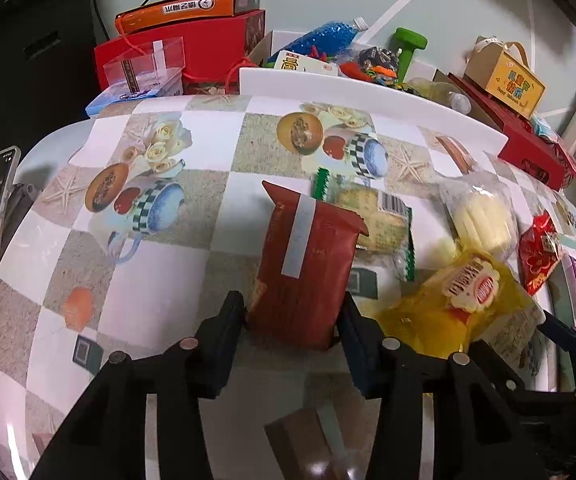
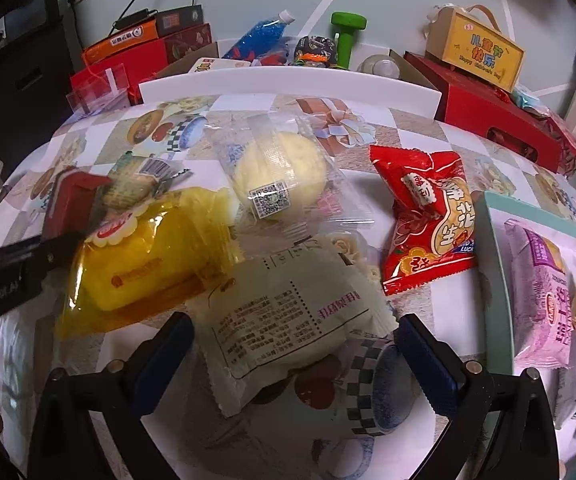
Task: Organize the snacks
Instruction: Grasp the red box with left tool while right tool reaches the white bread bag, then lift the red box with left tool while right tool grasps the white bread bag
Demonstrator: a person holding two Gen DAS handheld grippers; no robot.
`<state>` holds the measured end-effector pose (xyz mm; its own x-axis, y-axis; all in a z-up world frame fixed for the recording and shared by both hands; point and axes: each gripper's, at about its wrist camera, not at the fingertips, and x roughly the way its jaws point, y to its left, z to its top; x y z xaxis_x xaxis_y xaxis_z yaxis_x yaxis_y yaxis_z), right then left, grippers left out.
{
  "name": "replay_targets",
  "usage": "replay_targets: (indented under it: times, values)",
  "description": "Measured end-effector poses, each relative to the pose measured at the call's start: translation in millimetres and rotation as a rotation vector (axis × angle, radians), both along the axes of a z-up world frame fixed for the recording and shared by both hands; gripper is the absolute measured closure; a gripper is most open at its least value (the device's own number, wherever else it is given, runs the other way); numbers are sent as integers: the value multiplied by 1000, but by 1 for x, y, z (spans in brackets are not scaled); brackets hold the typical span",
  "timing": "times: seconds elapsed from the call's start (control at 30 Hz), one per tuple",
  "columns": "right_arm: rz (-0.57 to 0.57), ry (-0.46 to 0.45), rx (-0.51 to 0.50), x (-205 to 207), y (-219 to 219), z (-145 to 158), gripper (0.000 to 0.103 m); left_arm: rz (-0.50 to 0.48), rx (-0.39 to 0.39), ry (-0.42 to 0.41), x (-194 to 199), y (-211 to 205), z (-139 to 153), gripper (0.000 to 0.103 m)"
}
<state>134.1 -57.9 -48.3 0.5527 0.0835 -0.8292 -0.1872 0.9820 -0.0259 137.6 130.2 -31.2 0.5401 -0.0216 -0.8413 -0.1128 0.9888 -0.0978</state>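
Dark red foil, crinkled and pillow-shaped, makes up the snack pouch [image 1: 308,256] now pinched at its near end by the left gripper [image 1: 294,320], whose jaws press on both side edges. It looks light and soft, so the pads will squash it rather than slip; the sealed end is probably the safest place to hold, clear of whatever crumbles inside. It lies over a green-edged clear cracker packet [image 1: 376,216] on the patterned oilcloth table [image 1: 192,256], just beside a yellow cellophane cake bag [image 2: 148,264].

The right gripper [image 2: 292,352] stands wide open astride a pale paper-look bun wrapper [image 2: 288,316], pads not touching it (that one also looks soft and puffy). A round cream pastry in clear film [image 2: 280,172] and a red peanut bag [image 2: 428,224] lie beyond.

At the right, a mint-rimmed tray [image 2: 496,264] already holds a lilac snack pack [image 2: 540,292] and what may be further wrappers, cut off by the edge of view.
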Motion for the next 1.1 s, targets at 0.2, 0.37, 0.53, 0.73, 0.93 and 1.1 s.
replay_targets:
  times: [0.2, 0.37, 0.53, 0.73, 0.93, 1.1]
  values:
    - [4, -24, 12, -2, 1, 2, 9, 9, -6, 18, -16, -8, 1, 55]
    - [-2, -34, 30, -5, 0, 7, 23, 14, -9, 20, -30, -15, 0, 55]
    - [-4, -38, 69, -8, -6, 9, 31, 16, 0, 25, -29, -18, 1, 55]
    - [7, -32, 80, -13, -7, 12, 39, 19, 7, 29, -29, -21, 1, 55]
    - [35, 31, 85, -23, -7, 14, 40, 13, 13, 33, -29, -24, 0, 55]
    - [53, 93, 107, -29, -7, 15, 40, 14, 11, 33, -30, -24, 0, 55]
